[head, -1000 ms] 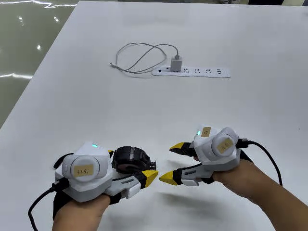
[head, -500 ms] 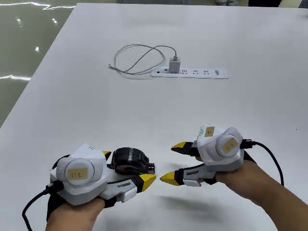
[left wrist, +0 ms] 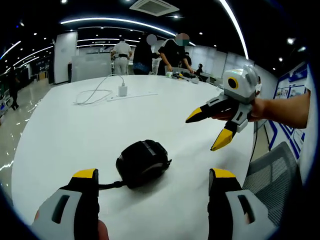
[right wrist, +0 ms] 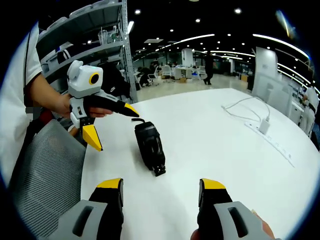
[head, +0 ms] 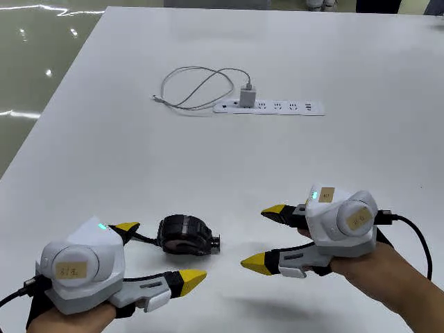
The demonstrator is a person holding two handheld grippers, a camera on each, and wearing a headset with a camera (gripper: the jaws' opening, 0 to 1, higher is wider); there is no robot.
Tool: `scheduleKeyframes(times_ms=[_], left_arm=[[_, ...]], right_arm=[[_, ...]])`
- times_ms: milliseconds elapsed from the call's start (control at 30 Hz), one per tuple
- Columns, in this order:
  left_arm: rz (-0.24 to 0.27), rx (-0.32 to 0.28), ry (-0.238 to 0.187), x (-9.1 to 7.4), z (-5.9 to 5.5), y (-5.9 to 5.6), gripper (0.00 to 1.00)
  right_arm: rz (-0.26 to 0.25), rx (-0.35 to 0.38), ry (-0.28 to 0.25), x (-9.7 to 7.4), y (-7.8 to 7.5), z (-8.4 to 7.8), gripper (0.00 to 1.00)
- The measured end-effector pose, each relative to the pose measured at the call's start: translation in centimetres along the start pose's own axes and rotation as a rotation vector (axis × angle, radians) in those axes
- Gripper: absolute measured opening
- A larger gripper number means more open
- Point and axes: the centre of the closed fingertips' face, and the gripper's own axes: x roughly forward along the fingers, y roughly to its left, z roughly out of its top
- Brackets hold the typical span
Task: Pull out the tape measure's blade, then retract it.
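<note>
A black tape measure lies on the white table, its blade tip facing right and the blade drawn in. A thin black strap runs from it toward the left. My left gripper is open just left of it and nearer the table's front edge, holding nothing. In the left gripper view the tape measure sits just ahead of the open left gripper. My right gripper is open a short way to its right, pointing at it. The right gripper view shows the tape measure ahead of the right gripper.
A white power strip with a plugged charger and a looped grey cable lies at the far middle of the table. The table's left edge drops to a shiny floor. A grey chair stands by the person.
My left gripper has drawn back leftward and nearer from around the tape measure, which now lies free on the table. My right gripper has shifted slightly to the right.
</note>
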Motion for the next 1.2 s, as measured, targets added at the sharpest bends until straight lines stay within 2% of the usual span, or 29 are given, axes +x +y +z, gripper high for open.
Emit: scheduleKeyframes(times_ms=[200,500,633,967,1200], left_arm=[[-0.013,0.017,0.003,-0.7,-0.1,0.2,0.92],[-0.042,0.026,-0.002,-2.0,-0.2,0.4,0.97],[-0.056,0.03,0.002,-2.6,-0.2,0.3,0.99],[-0.071,0.048,0.015,-4.0,-0.8,0.9,0.99],[-0.085,0.065,0.025,-4.8,-1.0,0.8,0.99]], right_arm=[[-0.014,0.003,0.011,-0.7,0.2,-0.5,0.64],[-0.032,0.018,-0.003,-2.4,0.5,-0.7,0.75],[-0.039,0.02,-0.004,-3.1,0.5,-0.8,0.77],[-0.052,0.01,0.005,-4.6,0.8,-0.7,0.82],[-0.063,0.004,0.013,-5.5,0.9,-0.9,0.85]])
